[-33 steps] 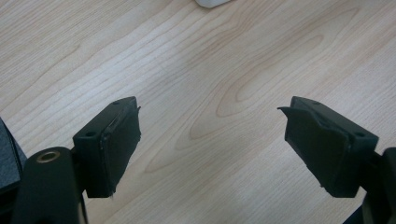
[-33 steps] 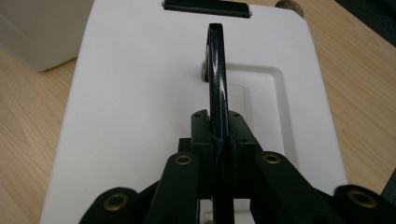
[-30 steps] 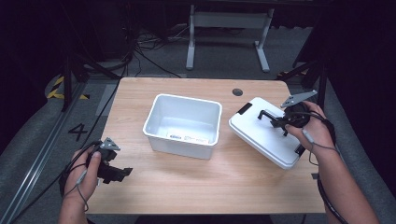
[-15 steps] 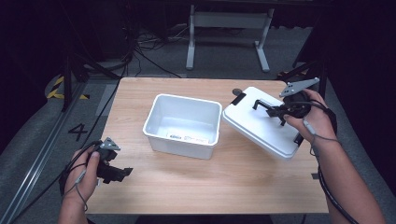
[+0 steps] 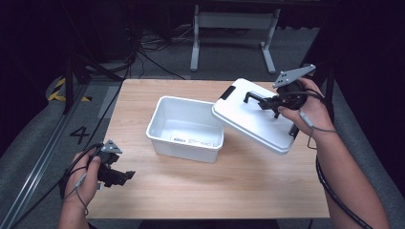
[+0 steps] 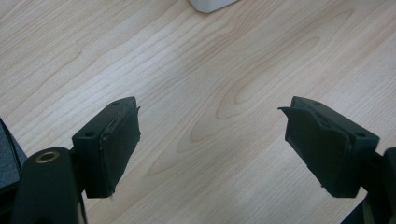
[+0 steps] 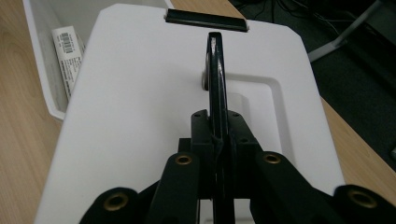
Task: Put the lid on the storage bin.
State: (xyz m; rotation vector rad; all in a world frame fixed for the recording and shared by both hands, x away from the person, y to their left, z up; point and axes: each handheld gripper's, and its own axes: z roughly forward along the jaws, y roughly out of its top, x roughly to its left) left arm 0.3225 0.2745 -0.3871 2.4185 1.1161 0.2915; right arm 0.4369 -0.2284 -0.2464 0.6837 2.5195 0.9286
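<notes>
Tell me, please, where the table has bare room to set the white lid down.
Bare wood lies along the near edge of the table, between the left gripper and the person's right forearm. The back left corner beside the white bin is free too. The right side is crowded: the lid hangs there from the right gripper.

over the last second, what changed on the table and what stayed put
The right gripper, shut on the black handle of the white lid, lifted the lid off the table and carried it toward the white bin; its edge now hangs tilted over the bin's rim. The bin did not move, and the left gripper stayed open, low over the table.
</notes>
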